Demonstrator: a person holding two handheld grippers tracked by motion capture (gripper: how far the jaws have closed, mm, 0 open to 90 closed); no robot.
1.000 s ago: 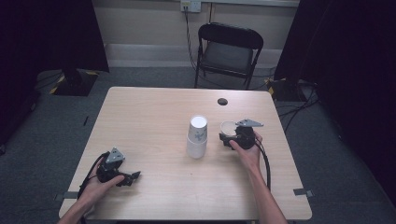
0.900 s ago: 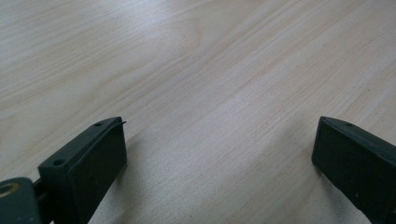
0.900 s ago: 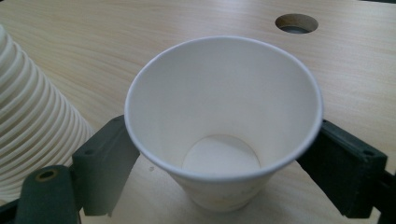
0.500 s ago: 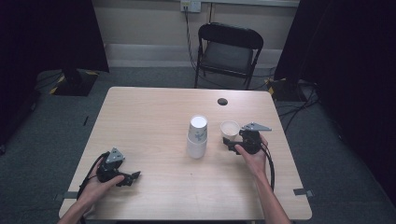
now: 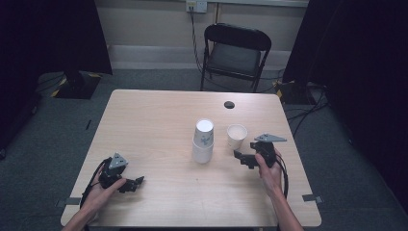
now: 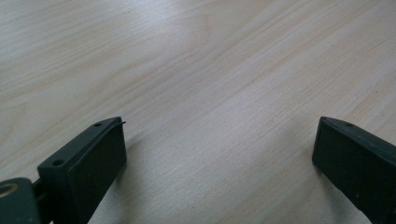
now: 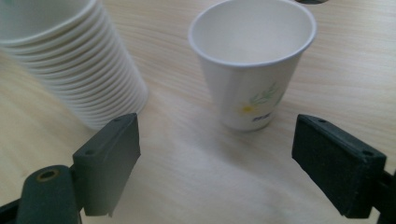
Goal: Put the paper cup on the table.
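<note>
Left of the stack of cups (image 5: 203,141), well apart from it, the left gripper (image 5: 135,183) rests on the table (image 5: 154,120), jaws spread, empty. Just right of the stack stands a single paper cup (image 5: 236,135), upright. The right gripper (image 5: 240,158), jaws wide, sits near it. The cup looks light and crushable; I'd pinch its mid-wall gently.

A light wooden table (image 5: 159,120) carries a cup stack (image 5: 203,141), a single cup (image 5: 236,135) beside it — and a dark disc (image 5: 229,104).
</note>
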